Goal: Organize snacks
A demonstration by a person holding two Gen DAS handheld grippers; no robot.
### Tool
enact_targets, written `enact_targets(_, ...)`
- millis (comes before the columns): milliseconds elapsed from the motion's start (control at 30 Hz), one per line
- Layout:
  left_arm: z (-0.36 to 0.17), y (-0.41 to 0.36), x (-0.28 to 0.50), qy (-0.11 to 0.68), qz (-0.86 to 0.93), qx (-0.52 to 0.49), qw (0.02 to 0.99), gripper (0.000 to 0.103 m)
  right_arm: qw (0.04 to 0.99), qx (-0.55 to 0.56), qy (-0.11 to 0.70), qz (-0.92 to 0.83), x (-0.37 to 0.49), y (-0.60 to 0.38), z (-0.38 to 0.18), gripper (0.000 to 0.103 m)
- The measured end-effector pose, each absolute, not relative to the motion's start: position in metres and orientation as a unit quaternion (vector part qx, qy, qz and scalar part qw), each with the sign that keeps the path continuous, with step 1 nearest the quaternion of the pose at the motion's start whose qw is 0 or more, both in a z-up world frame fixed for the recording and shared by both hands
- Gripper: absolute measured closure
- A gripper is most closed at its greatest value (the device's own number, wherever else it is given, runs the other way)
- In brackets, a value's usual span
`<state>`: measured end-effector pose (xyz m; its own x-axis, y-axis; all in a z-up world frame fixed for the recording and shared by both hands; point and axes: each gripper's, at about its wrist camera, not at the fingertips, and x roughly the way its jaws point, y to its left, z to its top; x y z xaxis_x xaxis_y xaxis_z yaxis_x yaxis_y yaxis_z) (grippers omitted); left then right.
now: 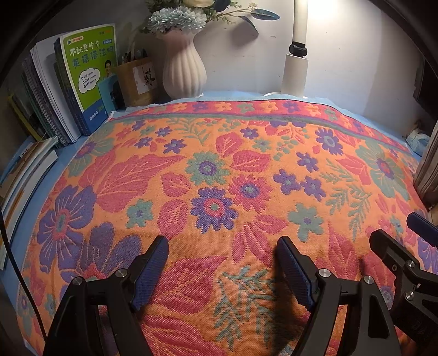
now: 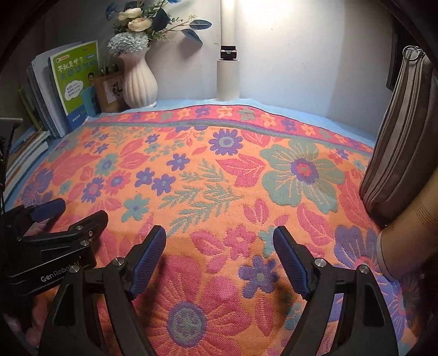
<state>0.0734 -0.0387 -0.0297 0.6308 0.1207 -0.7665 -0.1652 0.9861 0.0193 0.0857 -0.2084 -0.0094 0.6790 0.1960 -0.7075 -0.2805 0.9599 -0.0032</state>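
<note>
One floral cloth (image 1: 219, 178), orange with red, purple and teal flowers, covers the bench (image 1: 232, 94) and serves as the landmark. Off its far-left corner stand upright books; the front one is a green-covered book (image 1: 89, 74), and a few more books (image 1: 24, 175) lie flat along the cloth's left edge. Just right of the green book, behind the cloth's far edge, sits one brown pen holder (image 1: 137, 79), then one white ribbed vase (image 1: 184, 68) holding artificial flowers (image 1: 175, 17). Further right along that far edge rises one white lamp post (image 1: 297, 63). At the cloth's right edge leans one grey zippered pouch (image 2: 405, 131). No snack can be made out anywhere on the cloth in either view. Two tools hang side by side over the cloth's near edge, both pitched downward. The left tool (image 1: 221, 271) is released, its blue pads spread wide with only cloth between them. The right tool (image 2: 219, 263) is likewise released, fingers apart and holding nothing, and shows at the right margin of the left wrist view.
</note>
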Motion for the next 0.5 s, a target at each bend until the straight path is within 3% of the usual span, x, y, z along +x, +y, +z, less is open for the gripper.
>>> enact_targets(500, -0.0283, -0.0381, 0.0718, 0.411, 0.078, -0.026, 0.908, 0.023, 0.911, -0.051, 0.387, 0.132, 0.0878, -0.2105, -0.011, 0.022)
